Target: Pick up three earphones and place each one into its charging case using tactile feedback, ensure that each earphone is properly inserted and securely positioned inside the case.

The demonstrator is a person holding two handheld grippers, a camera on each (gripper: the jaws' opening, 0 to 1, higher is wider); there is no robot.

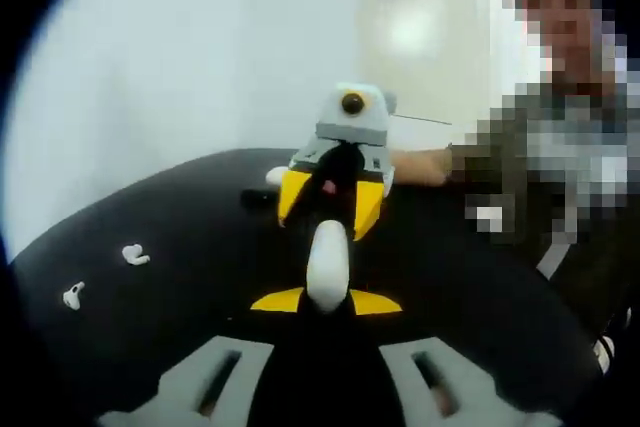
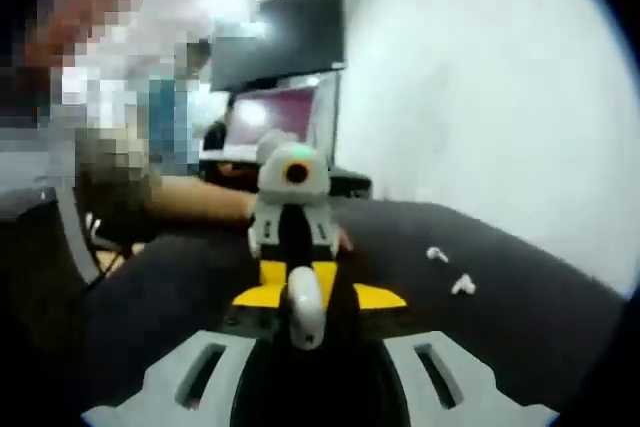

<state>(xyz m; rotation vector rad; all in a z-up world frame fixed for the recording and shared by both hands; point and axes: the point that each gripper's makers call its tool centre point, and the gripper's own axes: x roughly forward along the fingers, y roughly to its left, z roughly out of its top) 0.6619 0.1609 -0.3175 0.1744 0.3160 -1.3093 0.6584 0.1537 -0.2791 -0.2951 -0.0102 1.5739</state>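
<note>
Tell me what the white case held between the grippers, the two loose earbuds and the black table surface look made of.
White oval charging case: glossy hard plastic, judging by the bright sheen along it.
Two small white earbuds: probably the same smooth plastic; too small to be sure.
Black table surface: matte, no reflections, possibly a fabric or rubber mat.

- The charging case (image 1: 327,265) is white, smooth and rounded, standing upright on its narrow edge on the black table top, pinched from both sides. Same case (image 2: 303,311) from the other end.
- Two loose white earphones (image 1: 135,255) (image 1: 72,295) lie on the black surface, near each other, well apart from the case; seen again here (image 2: 437,255) (image 2: 462,286).
</note>
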